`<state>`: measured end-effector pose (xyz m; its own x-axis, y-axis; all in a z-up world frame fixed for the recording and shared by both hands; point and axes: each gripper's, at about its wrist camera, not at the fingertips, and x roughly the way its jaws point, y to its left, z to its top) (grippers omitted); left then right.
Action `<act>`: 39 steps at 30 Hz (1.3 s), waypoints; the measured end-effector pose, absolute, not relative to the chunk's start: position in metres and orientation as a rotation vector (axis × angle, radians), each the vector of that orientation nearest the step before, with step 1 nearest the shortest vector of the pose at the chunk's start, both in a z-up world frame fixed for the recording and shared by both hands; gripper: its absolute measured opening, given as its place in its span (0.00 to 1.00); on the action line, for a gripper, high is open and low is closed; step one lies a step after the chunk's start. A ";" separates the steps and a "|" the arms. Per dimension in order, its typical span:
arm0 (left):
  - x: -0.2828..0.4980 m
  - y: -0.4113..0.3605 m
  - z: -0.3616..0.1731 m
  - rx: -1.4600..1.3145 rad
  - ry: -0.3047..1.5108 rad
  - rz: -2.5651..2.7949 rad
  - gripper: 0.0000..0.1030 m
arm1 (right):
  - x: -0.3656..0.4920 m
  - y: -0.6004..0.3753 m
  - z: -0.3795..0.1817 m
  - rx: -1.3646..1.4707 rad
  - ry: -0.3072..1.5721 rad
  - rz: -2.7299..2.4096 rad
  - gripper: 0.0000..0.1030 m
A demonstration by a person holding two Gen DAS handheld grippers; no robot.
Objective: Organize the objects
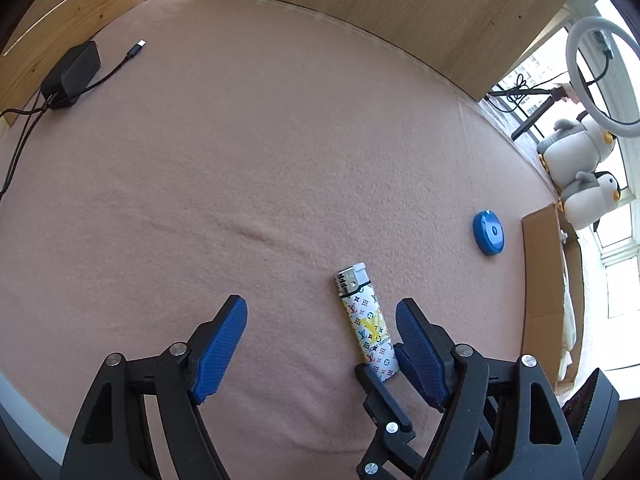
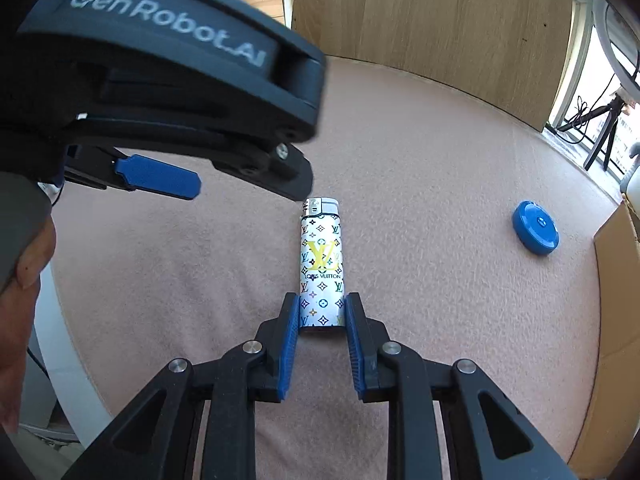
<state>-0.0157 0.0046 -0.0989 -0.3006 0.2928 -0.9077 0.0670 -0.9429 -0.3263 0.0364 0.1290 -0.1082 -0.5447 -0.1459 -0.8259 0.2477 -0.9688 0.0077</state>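
Right claw (image 2: 322, 312) clamps white monogram lighter (image 2: 322, 264), silver cap forward; left claw (image 1: 320, 312) wide.

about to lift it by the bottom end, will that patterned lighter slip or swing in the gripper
The lighter looks rigid, so it should not flop. The right gripper is shut on its base only, so the metal-capped end may tilt down when lifted. Its glossy printed shell could be slippery, though the ribbed blue pads probably help. Being flat-sided, it seems unlikely to roll on the pink cloth.
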 end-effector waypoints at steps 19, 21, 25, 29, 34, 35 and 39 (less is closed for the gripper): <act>-0.036 0.049 -0.116 -1.796 -0.310 2.345 0.29 | 0.058 0.131 -0.108 1.286 0.091 -2.568 0.25; -0.036 0.052 -0.116 -1.782 -0.304 2.348 0.28 | 0.058 0.130 -0.107 1.283 0.088 -2.572 0.23; -0.036 0.055 -0.114 -1.765 -0.294 2.354 0.26 | 0.060 0.127 -0.107 1.271 0.090 -2.575 0.20; -0.038 0.053 -0.107 -1.745 -0.279 2.368 0.18 | 0.062 0.125 -0.106 1.261 0.078 -2.583 0.19; -0.039 0.056 -0.104 -1.726 -0.224 2.388 0.16 | 0.065 0.123 -0.099 1.226 0.067 -2.610 0.16; -0.039 0.056 -0.103 -1.722 -0.223 2.392 0.16 | 0.064 0.121 -0.099 1.230 0.076 -2.610 0.15; -0.039 0.051 -0.105 -1.732 -0.238 2.389 0.22 | 0.065 0.112 -0.099 1.247 0.132 -2.621 0.15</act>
<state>-0.0390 0.0514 -0.1050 -0.3047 0.2385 -0.9221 -0.0522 -0.9709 -0.2338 0.0646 0.1117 -0.0994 -0.6087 -0.1725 -0.7744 0.2496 -0.9682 0.0194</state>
